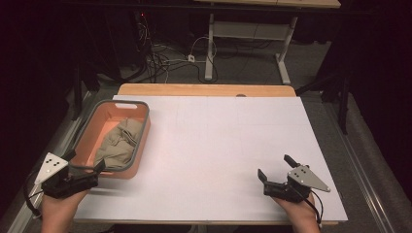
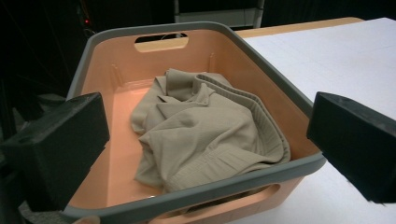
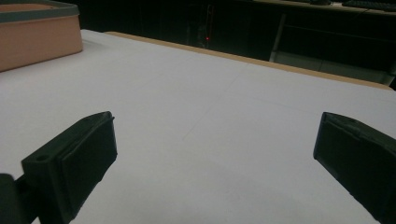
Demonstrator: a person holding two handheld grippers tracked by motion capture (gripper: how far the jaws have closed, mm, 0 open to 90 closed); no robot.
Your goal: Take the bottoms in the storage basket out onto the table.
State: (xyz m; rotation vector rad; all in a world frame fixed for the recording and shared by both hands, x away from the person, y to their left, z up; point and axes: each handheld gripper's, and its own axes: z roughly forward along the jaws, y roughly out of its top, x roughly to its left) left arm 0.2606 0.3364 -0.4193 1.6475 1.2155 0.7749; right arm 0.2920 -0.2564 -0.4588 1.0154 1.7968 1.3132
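Left tongs (image 1: 85,168) sit released at the near left corner of the desk (image 1: 218,145), jaws spread wide on either side of the near end of the basket (image 1: 141,141), and nothing is between them. From my left gripper view I look straight over the grey rim into the basket (image 2: 210,56), with the jaws framing it low at both sides.

The basket is salmon-orange with a grey rim and a cut-out handle at each short end. It stands on the left part of the desk, its long side running away from me. Inside lies one thing, a crumpled beige garment (image 2: 205,128), bunched toward the near and right part of the floor, with a ribbed band curving along its right edge. Bare orange floor shows to its left and at the far end. In the high view the garment (image 1: 119,143) fills the nearer half of the basket.

Right tongs (image 1: 277,166) rest released too, low at the near right of the desk, well apart from the basket, holding nothing. In my right gripper view a corner of the basket (image 3: 39,37) shows far off at upper left.
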